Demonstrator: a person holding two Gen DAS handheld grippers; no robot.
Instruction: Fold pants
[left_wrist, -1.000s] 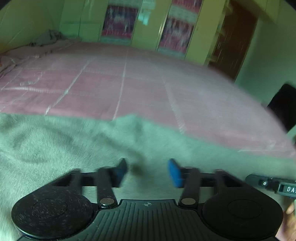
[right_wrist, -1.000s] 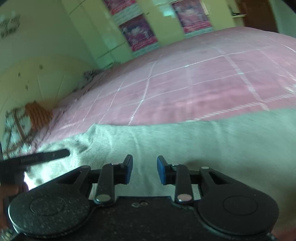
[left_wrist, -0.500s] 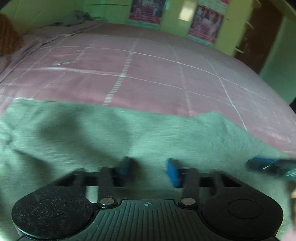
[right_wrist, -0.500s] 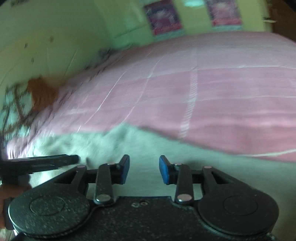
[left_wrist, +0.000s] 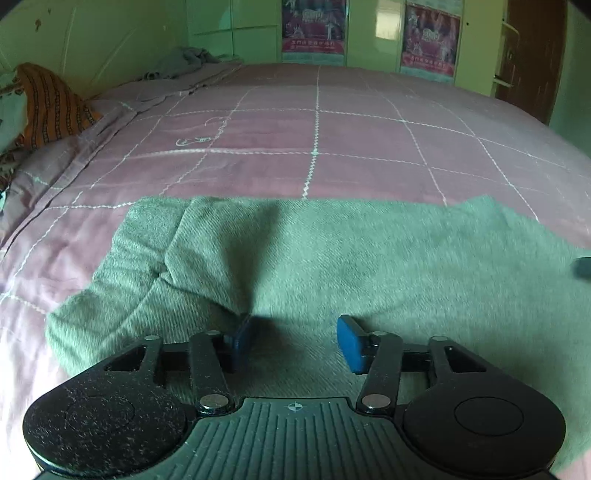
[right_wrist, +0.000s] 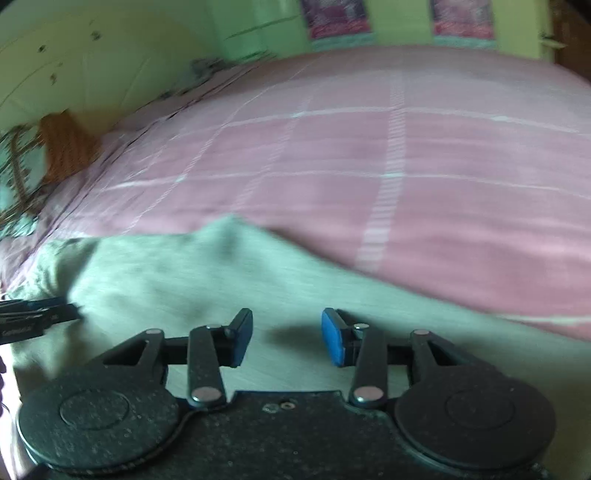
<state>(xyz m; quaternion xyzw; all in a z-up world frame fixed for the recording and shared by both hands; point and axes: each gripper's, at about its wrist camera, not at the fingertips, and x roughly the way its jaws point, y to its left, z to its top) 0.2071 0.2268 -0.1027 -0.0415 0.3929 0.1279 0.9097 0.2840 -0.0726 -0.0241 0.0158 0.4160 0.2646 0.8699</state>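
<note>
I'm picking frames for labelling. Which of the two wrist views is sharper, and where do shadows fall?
Left wrist view: mostly sharp, the bedspread grid lines bent by the fisheye; a dark shadow crosses the green pants ahead of the left gripper. Right wrist view: smeared by motion blur, stitching streaked; a soft shadow lies between the right gripper fingers.

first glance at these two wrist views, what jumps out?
The grey-green pants lie across the near edge of the pink checked bedspread, with a fold ridge at their left end. Both grippers hang over the cloth with jaws apart and nothing between the blue pads: the left gripper has just been opening, the right gripper sits mid-garment. An orange striped cloth is bunched at the far left.
</note>
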